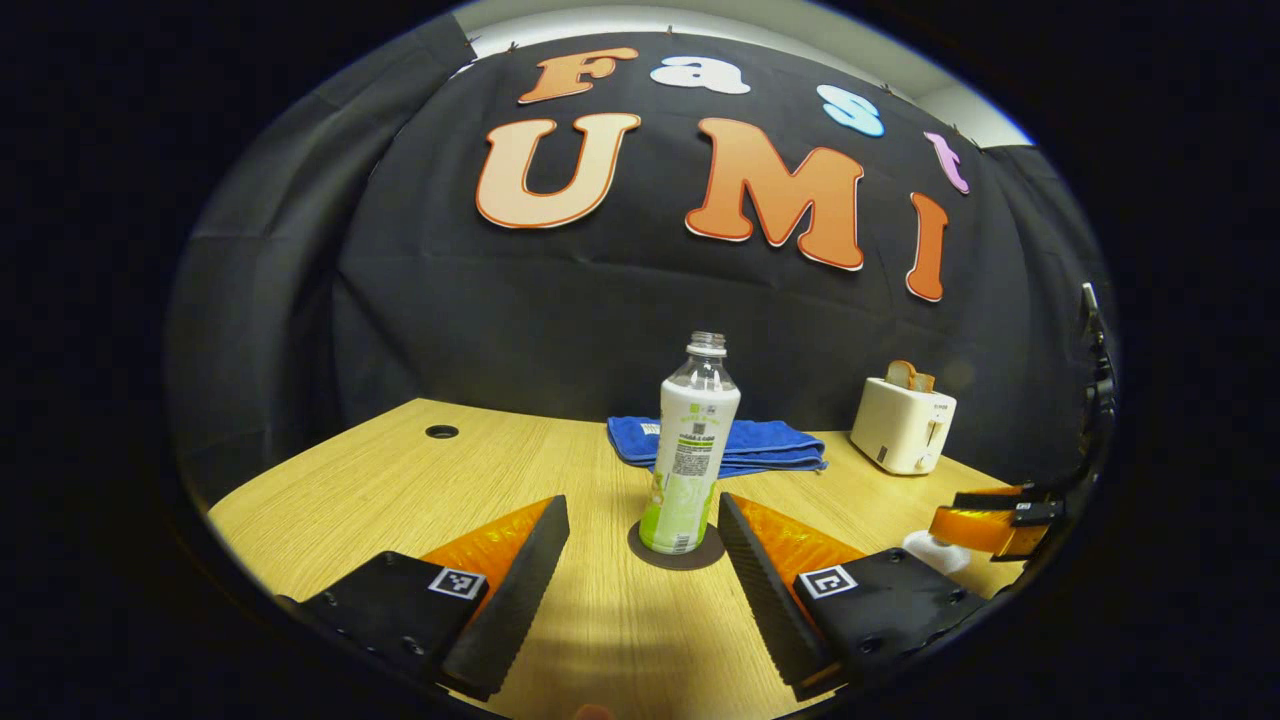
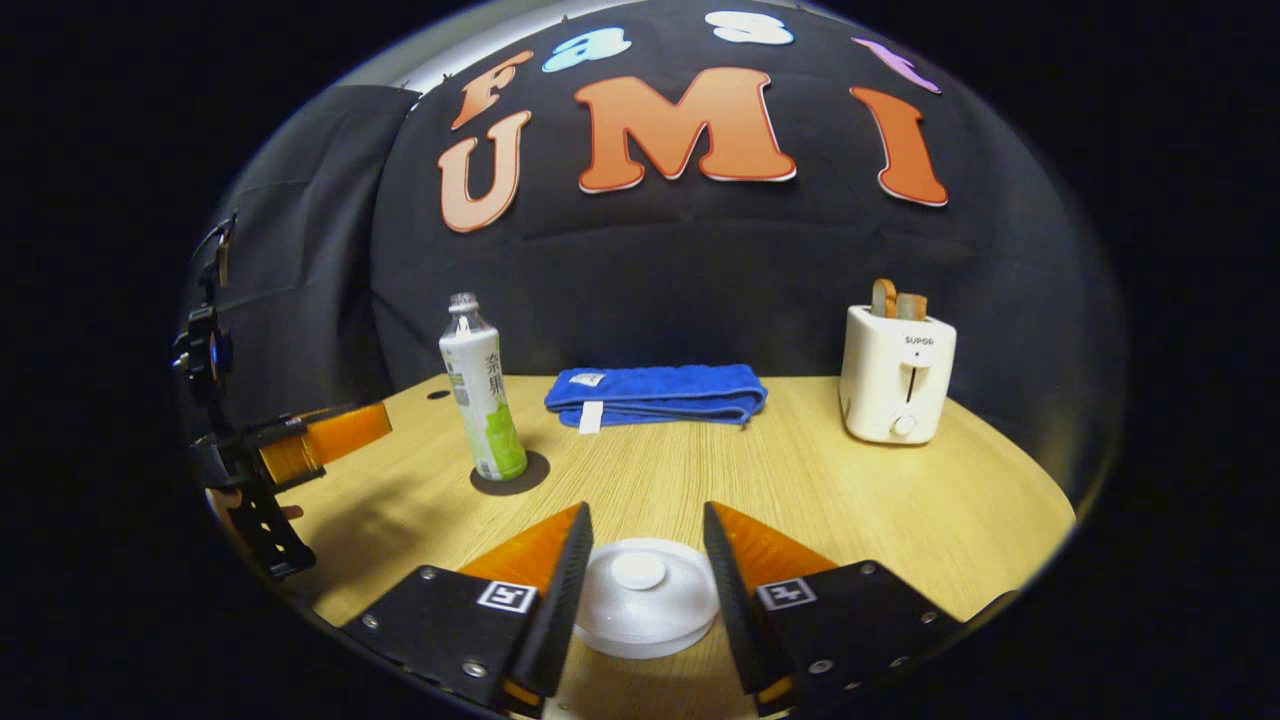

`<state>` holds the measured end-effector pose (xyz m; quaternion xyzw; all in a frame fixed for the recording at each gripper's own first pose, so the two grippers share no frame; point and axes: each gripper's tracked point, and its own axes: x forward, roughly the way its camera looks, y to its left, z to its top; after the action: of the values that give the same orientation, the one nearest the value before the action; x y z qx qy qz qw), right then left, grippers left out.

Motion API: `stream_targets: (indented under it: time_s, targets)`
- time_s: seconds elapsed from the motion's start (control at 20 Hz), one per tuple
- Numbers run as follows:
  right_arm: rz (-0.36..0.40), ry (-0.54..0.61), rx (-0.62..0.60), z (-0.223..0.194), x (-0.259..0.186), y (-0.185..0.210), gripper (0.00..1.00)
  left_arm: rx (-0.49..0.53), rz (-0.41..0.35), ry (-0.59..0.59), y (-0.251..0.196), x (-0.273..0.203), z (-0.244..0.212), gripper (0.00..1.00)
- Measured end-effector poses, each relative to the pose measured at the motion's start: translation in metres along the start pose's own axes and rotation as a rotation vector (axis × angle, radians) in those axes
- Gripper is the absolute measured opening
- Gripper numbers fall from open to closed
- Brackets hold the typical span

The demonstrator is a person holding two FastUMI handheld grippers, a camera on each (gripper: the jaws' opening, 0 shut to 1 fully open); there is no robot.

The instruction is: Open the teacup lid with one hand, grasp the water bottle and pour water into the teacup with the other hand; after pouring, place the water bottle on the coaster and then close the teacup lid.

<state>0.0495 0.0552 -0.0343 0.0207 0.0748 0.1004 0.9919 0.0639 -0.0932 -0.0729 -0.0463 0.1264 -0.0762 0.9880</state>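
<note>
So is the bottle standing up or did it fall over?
Standing up. The water bottle is upright on the dark round coaster, neck pointing up and no cap on it, and the open left gripper isn't touching it.

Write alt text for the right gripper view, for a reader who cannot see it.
The right gripper hangs open over the white teacup lid, a finger on either side, on a wooden table. Farther back, an uncapped water bottle stands on a dark coaster, with a folded blue towel and a white toaster holding bread near the black cloth wall. The left gripper hovers at the left edge.

Both cams low, facing wall; shared bottle
</note>
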Motion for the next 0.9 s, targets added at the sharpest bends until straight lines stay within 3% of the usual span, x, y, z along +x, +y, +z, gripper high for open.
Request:
stream_targets:
  time_s: [0.05,0.2,0.5,0.9]
  targets:
    - [-0.015,-0.018,0.007,0.005,-0.005,-0.005,0.87,-0.001,0.006,0.000,0.004,-0.003,0.000,0.96]
    - [-0.057,-0.049,0.019,0.019,-0.025,-0.025,0.96,0.018,0.030,-0.009,0.013,-0.013,0.005,0.96]
    - [-0.168,-0.074,-0.016,0.030,-0.061,-0.071,0.97,0.080,0.065,-0.048,0.029,-0.031,0.025,0.98]
    - [-0.209,-0.117,0.002,0.039,-0.076,-0.089,0.97,0.114,0.111,-0.080,0.045,-0.053,0.046,0.98]
